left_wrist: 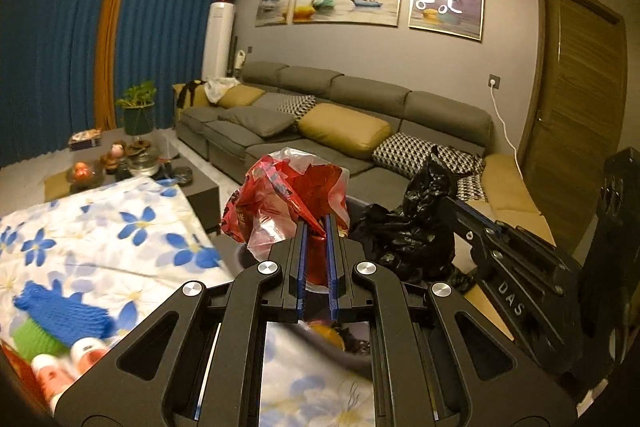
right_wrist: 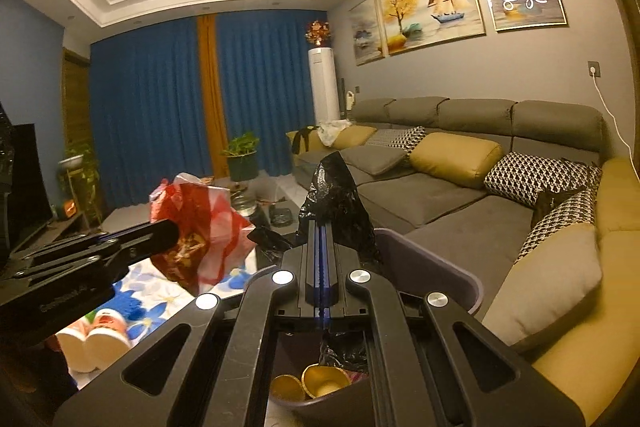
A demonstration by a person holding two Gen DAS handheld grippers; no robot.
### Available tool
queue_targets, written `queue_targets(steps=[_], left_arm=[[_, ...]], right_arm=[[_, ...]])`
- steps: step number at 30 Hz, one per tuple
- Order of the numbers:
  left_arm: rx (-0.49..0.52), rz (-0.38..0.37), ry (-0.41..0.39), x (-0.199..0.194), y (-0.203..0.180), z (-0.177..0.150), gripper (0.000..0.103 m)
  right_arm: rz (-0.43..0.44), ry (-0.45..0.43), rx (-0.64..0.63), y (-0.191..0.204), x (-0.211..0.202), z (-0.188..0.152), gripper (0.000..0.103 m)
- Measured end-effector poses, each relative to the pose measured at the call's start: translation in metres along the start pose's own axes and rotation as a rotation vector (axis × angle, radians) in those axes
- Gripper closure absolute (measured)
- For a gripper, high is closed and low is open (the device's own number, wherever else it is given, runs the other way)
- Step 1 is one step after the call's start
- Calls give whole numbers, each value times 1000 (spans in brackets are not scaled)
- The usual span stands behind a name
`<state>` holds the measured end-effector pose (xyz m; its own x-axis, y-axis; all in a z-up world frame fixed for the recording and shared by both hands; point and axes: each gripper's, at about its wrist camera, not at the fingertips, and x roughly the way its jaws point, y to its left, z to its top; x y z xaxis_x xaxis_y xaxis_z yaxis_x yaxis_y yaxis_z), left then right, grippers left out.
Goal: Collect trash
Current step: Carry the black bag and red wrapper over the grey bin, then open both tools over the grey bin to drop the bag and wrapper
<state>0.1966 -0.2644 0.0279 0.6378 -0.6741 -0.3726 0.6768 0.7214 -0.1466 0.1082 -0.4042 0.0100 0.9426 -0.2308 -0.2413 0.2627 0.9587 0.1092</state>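
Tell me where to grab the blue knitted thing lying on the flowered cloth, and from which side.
Grip the blue knitted item across its narrower left end, coming straight down from above: it lies flat on the flowered cloth, so a side approach would likely snag fabric. The view is blurred, so its exact shape is unclear. Both claws are busy: left claw pinches the red plastic bag, right claw the black bag.
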Motion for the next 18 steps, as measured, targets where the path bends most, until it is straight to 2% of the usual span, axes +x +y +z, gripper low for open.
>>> queue_targets(steps=[10,18], left_arm=[[-5,-32,34,44,-5,0,95],[-46,-62,40,60,1,3,94]], right_arm=[[-27,23,14,-9,18,0,101],[-35,36,15,-4,25,1,101]])
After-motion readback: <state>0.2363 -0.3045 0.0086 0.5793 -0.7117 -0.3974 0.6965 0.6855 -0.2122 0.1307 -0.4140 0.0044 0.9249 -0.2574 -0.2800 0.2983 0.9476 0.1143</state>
